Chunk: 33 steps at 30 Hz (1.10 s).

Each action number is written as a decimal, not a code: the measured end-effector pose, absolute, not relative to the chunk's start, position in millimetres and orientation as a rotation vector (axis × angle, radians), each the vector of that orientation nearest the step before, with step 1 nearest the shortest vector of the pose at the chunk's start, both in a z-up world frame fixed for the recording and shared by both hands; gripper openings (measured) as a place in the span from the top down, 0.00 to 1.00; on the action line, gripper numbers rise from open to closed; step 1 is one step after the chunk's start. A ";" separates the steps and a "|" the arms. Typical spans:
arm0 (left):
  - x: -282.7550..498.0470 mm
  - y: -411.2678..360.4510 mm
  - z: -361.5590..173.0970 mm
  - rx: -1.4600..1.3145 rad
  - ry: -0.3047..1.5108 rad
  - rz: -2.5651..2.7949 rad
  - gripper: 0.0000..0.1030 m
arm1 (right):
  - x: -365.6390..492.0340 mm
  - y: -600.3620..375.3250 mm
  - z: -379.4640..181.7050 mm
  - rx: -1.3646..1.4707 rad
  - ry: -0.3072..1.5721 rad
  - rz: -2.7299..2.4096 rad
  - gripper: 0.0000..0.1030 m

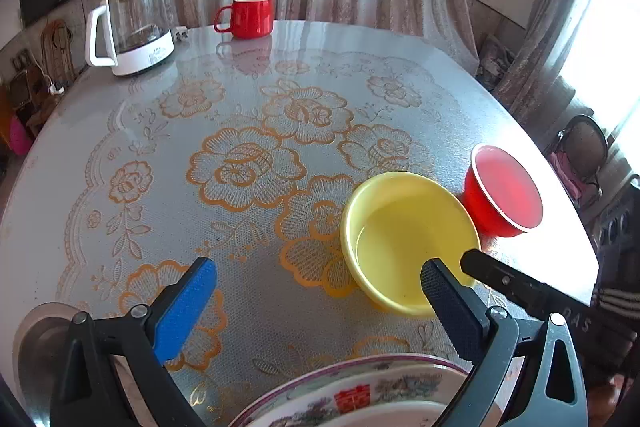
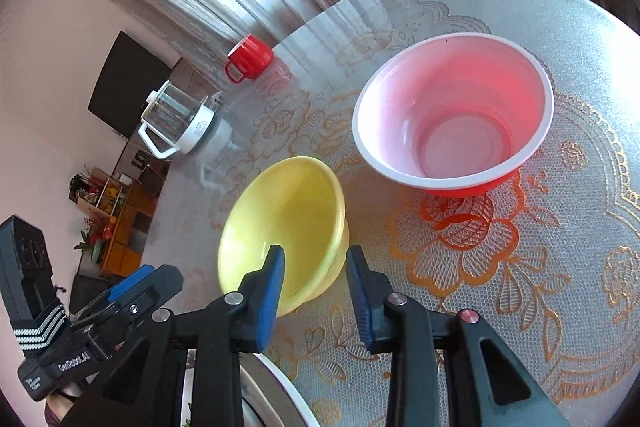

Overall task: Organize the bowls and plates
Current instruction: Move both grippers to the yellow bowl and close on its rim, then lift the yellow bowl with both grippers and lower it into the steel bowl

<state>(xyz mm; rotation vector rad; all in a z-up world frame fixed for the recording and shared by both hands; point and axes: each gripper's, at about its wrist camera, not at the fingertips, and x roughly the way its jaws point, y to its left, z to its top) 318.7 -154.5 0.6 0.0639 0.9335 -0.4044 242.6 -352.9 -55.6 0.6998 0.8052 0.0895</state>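
The yellow bowl point(image 2: 286, 223) is seen at lower centre of the right wrist view, upright on the lace-patterned table point(image 2: 540, 259), with the red bowl point(image 2: 454, 107) just beside it toward the upper right; whether the two touch cannot be told. In the left wrist view a decorated plate point(image 1: 360, 393) is seen at the bottom edge, below the fingers.

The right gripper point(image 2: 314, 297) is positioned astride the near wall of the yellow bowl, one blue pad inside the rim and one outside. The jaws are narrowed but a gap to the wall is visible on the outer side, so no clamp is judged to be made. The left gripper point(image 1: 320, 307) is held with jaws fully apart and nothing between them; its dark finger overlaps the yellow bowl's near rim in that view.

Both bowls are judged to be thin, light plastic: stiff enough at the rim, smooth, and liable to slide on the glossy table cover or tip if pressed on one side. Hold is best taken across the rim wall, pads square to it. The plate is judged to be ceramic, heavier and breakable; it should be gripped at its edge and set down gently.
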 end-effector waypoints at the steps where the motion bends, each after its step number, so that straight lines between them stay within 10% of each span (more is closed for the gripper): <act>1: 321.2 -157.0 -1.3 0.060 0.944 -0.401 0.00 | 243.2 -353.1 -57.2 0.699 0.809 0.091 0.70; 10: 337.5 -162.9 -13.7 -0.065 1.019 -0.467 0.02 | 249.6 -351.7 -64.7 0.682 0.833 0.090 0.84; 14: 341.2 -167.2 -16.4 -0.078 1.054 -0.453 0.53 | 250.1 -351.7 -64.6 0.683 0.836 0.093 0.84; 20: 335.8 -169.5 -17.8 -0.090 1.067 -0.457 0.75 | 249.0 -352.4 -64.6 0.682 0.837 0.097 0.84; 33: 296.9 -154.5 12.6 -0.043 0.917 -0.455 0.78 | 236.7 -341.9 -43.4 0.648 0.801 0.127 0.86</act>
